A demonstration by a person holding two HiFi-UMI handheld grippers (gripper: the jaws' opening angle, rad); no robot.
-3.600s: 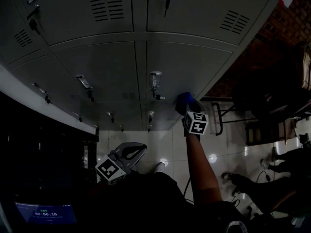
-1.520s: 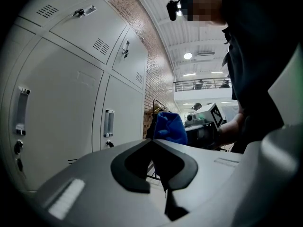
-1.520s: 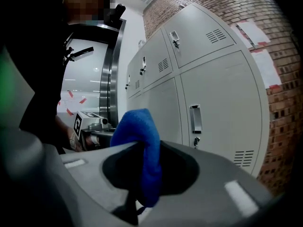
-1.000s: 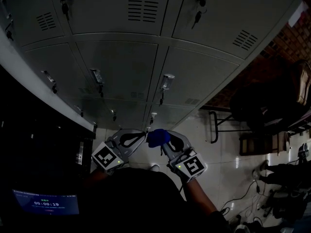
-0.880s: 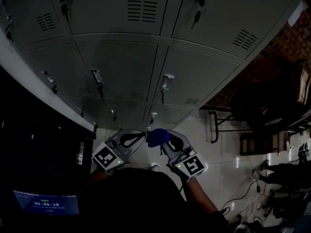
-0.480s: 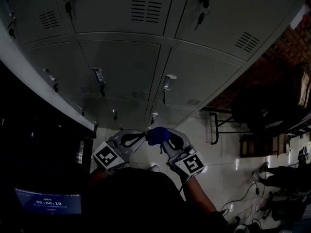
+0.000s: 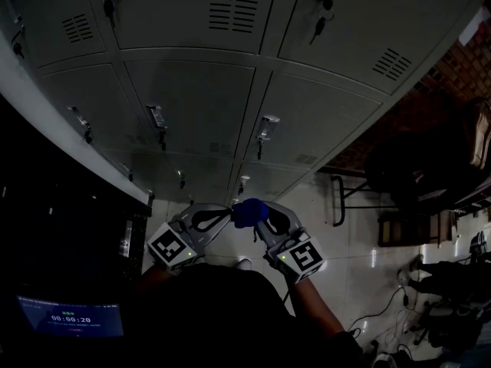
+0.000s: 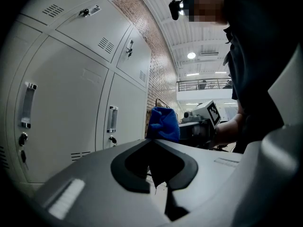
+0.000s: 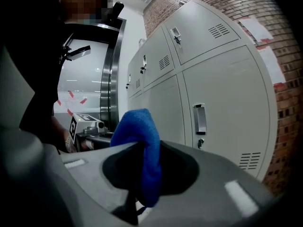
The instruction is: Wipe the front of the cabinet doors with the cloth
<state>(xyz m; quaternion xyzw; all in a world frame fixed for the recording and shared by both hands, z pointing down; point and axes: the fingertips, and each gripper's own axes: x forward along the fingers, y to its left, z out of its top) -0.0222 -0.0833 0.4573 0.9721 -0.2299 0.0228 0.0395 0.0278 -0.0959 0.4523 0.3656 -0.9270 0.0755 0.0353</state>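
A bank of grey metal cabinet doors [image 7: 192, 106] with handles and vents fills the upper head view. A blue cloth [image 7: 249, 212] is bunched between my two grippers, held low in front of the lockers and clear of the doors. My right gripper [image 7: 258, 216] is shut on the cloth [image 9: 139, 141], which folds over its tip and hangs down between the jaws. My left gripper [image 7: 229, 213] meets it tip to tip. The cloth [image 8: 164, 124] stands above its closed tip, and a dark corner hangs in its jaw opening.
A brick wall [image 7: 453, 44] bounds the lockers at the right. A dark metal frame [image 7: 345, 190] and chairs stand on the tiled floor [image 7: 353, 244] to the right. A dark unit with a lit timer screen [image 7: 69, 318] sits at lower left.
Earlier the right gripper held the cloth out at a lower door on the right; it has come back beside the left gripper. Over the last second hardly anything has moved.
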